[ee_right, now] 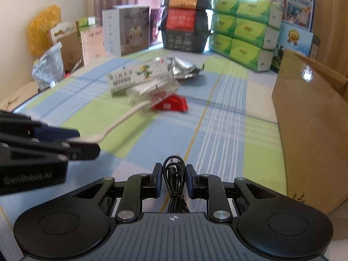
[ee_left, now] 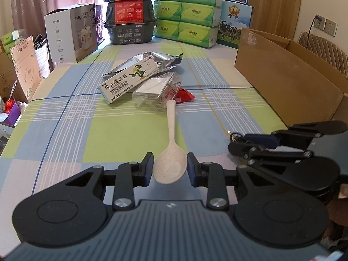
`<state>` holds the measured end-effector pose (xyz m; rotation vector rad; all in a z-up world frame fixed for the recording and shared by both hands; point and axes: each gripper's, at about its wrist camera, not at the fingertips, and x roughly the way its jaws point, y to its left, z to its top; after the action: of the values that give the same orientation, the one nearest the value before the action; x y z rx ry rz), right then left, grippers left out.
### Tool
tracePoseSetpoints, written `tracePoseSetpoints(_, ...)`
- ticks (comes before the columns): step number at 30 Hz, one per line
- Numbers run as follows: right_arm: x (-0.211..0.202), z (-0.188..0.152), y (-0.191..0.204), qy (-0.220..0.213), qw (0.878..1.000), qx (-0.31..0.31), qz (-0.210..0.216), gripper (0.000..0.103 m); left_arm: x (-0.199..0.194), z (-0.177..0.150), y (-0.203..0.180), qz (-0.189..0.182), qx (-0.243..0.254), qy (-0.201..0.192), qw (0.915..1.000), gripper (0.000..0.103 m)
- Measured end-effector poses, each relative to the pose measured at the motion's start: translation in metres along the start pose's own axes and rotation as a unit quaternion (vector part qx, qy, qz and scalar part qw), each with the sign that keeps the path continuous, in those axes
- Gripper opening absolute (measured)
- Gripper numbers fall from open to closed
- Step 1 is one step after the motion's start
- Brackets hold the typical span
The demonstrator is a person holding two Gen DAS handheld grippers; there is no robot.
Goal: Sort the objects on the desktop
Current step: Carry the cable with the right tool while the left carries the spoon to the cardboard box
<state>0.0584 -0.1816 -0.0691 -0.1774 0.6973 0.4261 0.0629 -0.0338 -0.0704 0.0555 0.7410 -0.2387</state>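
Note:
A cream plastic spoon (ee_left: pixel 171 128) lies lengthwise on the checked tablecloth, its handle pointing at the pile ahead. My left gripper (ee_left: pixel 170 167) is shut on the spoon's bowl, with a pad touching each side. In the right wrist view the spoon (ee_right: pixel 121 119) runs out from the left gripper (ee_right: pixel 87 143) at the left edge. My right gripper (ee_right: pixel 174 170) is shut on a coiled black cable (ee_right: pixel 175 187). It sits just right of the left gripper (ee_left: pixel 233 141). The pile holds a white ointment box (ee_left: pixel 128 80), a silver foil pouch (ee_left: pixel 156 59), a clear plastic packet (ee_left: pixel 156 91) and a red sachet (ee_left: pixel 184 96).
An open cardboard box (ee_left: pixel 282 82) stands along the table's right side. At the far end are stacked black food tubs (ee_left: pixel 130 15), green tissue packs (ee_left: pixel 189 13) and a white humidifier box (ee_left: pixel 71 32). More boxes and bags crowd the floor at the left (ee_left: pixel 19 65).

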Motion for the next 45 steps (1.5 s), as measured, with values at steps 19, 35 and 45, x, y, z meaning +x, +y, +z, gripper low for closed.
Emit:
tracePoseSetpoints(19,-0.05,0.017,-0.017,-0.051,0.997,0.058,-0.003,0.019,-0.015,0.017,-0.026,-0.009,0.016,-0.029,0.9994,0.027)
tracePoseSetpoints(35,-0.147,0.045,-0.053,-0.114,0.988,0.097,-0.033,0.019,-0.075,0.051,-0.082,-0.012,0.023,-0.06,0.9979,0.027)
tracePoseSetpoints(45,-0.198,0.05,-0.107,-0.141,0.98,0.12,-0.074,0.019,-0.09,0.082,-0.133,-0.052,0.047,-0.076,0.9947,0.027)
